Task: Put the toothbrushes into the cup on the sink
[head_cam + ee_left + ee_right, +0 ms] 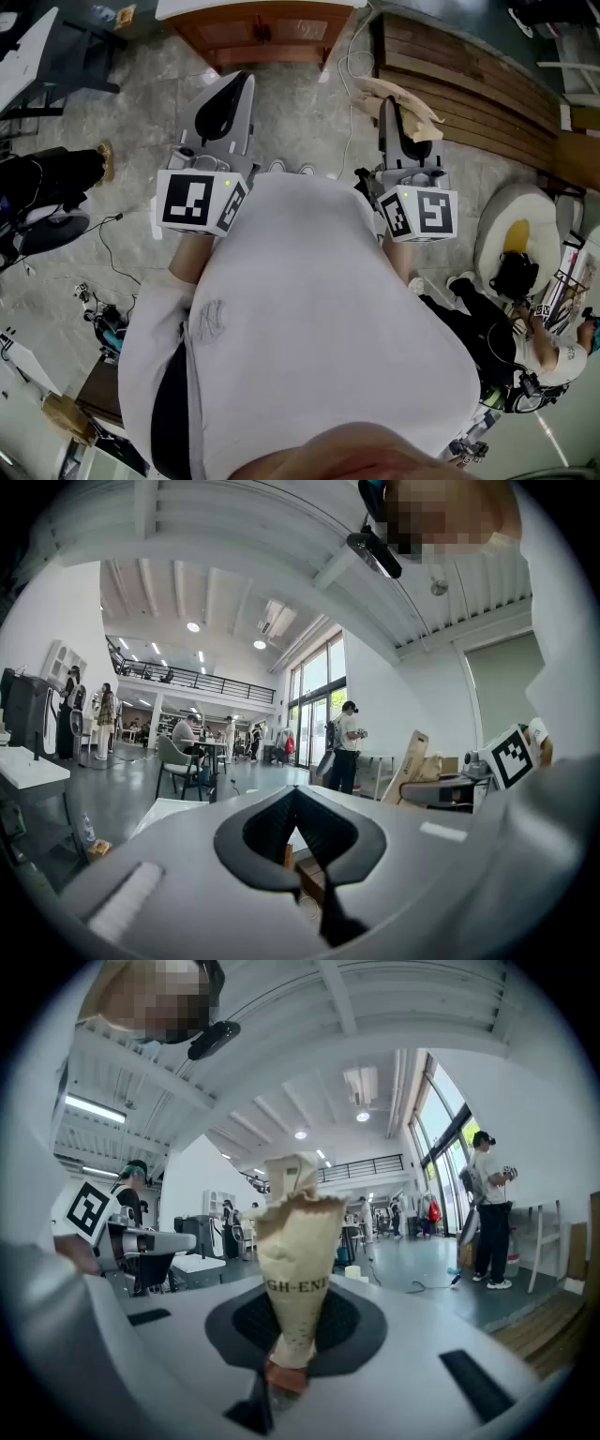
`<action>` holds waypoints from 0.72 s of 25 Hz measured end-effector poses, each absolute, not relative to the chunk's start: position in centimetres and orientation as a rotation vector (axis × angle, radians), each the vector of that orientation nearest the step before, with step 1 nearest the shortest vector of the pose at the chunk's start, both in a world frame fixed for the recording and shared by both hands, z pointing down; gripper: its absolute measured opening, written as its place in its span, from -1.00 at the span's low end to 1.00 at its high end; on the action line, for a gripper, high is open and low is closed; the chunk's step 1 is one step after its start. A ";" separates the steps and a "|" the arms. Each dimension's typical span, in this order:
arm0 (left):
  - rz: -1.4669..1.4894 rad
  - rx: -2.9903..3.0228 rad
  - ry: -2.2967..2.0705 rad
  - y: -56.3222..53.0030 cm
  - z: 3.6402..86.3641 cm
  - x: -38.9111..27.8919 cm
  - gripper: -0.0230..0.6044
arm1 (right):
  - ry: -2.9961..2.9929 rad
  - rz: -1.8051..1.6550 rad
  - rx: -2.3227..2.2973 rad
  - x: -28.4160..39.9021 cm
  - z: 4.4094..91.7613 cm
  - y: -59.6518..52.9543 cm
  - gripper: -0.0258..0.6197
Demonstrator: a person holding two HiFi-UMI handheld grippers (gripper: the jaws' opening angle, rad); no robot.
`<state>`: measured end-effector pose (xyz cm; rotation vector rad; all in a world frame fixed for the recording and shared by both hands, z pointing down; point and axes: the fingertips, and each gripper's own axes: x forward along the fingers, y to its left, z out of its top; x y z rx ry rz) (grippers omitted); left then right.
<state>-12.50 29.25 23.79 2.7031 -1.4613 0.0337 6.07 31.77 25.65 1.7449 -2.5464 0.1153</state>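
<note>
Pinching one paper packet [298, 1241], perhaps a toothbrush: right tool [295, 1321].

Right tongs [298, 1321]: smooth matt grey plastic. Wrapper [298, 1260]: cream matt paper. Floor [291, 122]: glossy stone. Planks [469, 89]: bare wood.

2 grippers [234, 86] [390, 108], 1 paper-wrapped package [298, 1269], 1 wooden cabinet [258, 33]

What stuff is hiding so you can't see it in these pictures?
- No view shows the sink or the cup.
- Inside of the paper packet in the right gripper: right gripper view, wrapper hides it.
- Packet's print: right gripper view, curves out of sight.
- Head view: white shirt covers the floor below the person.
</note>
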 end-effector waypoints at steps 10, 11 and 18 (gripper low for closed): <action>0.027 2.705 -1.466 29.0 23.6 -12.9 -0.92 | -2.551 0.113 1.742 5.7 25.7 31.3 -0.78; 0.027 2.704 -1.467 28.9 23.6 -13.0 -0.92 | -2.551 0.112 1.742 5.6 25.7 31.3 -0.78; 0.020 2.701 -1.472 29.0 23.6 -14.0 -0.92 | -2.554 0.109 1.737 4.5 25.6 31.2 -0.78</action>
